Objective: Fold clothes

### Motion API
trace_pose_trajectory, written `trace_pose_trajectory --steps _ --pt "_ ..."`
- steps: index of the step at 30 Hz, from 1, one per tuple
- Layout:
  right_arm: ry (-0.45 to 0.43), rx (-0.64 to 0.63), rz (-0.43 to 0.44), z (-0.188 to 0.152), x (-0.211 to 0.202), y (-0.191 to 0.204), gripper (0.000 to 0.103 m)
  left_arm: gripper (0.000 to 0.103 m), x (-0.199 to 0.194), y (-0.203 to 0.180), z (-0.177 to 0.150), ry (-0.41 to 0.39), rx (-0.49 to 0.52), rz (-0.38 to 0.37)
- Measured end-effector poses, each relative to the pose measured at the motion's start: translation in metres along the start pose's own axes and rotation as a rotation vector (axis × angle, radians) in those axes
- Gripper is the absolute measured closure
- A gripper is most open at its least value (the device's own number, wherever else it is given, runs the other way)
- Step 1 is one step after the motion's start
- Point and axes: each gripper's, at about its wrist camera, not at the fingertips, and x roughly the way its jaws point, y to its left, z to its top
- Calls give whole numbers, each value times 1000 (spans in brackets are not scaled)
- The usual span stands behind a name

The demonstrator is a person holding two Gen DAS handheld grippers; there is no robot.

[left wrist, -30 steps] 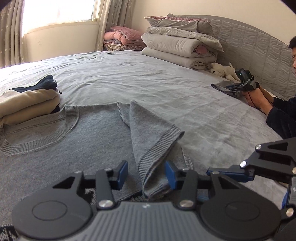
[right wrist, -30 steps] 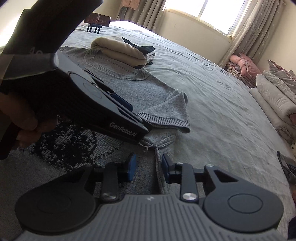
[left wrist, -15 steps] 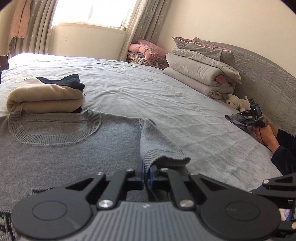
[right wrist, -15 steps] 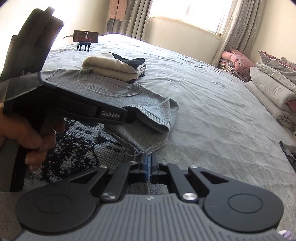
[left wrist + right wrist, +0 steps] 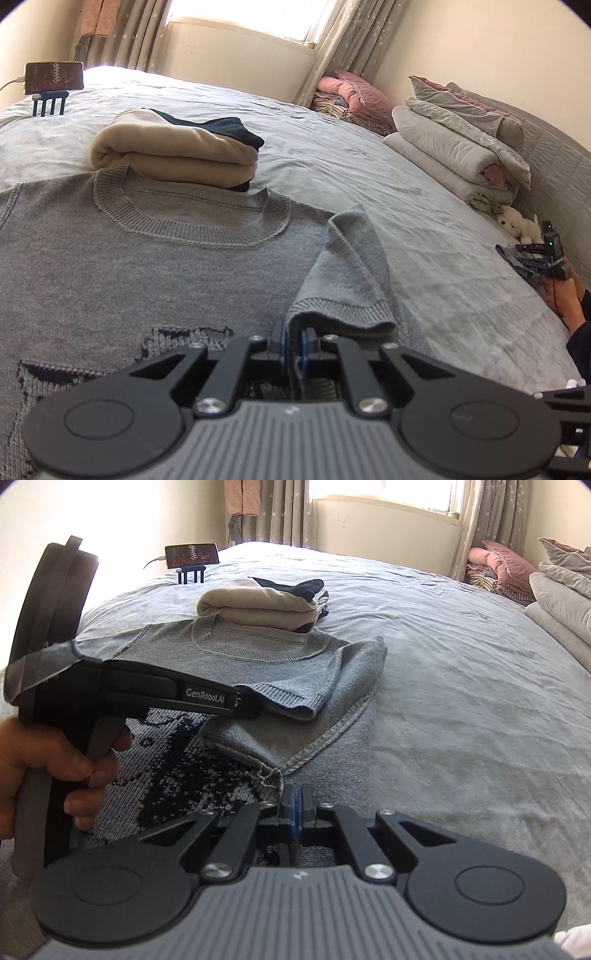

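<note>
Both grippers pinch a grey sweater spread on the bed.

Left wrist view: the left gripper (image 5: 293,345), whose jaws have just been parting slightly, is clamped on the ribbed cuff of the sweater's sleeve (image 5: 343,273), folded onto the grey sweater (image 5: 147,273); a folded clothes pile (image 5: 177,151) lies just beyond its collar.
Right wrist view: the right gripper (image 5: 295,805) is fully closed on the sweater's side edge near the underarm seam (image 5: 273,771), on the bed (image 5: 461,701).
</note>
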Motion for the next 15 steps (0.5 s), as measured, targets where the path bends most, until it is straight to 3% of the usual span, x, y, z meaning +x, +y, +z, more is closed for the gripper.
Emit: trace_pose_trajectory --steps 2,4,6,13,14,15 --pt "1 -7 -5 -1 1 1 101 87 0 -1 0 -2 21 -3" --pt "-12 -5 -3 -2 -2 1 89 69 1 -4 1 -4 45 -3" --pt "-20 -9 -14 -2 -3 1 89 59 3 -10 2 -4 83 -2" --pt "-41 -20 -28 -3 -3 3 89 60 16 -20 10 -5 134 17" --pt "-43 -22 -30 -3 -3 3 89 62 18 -19 11 -5 127 16" --pt "-45 -23 -30 -3 -4 3 89 72 19 -18 12 -7 114 16"
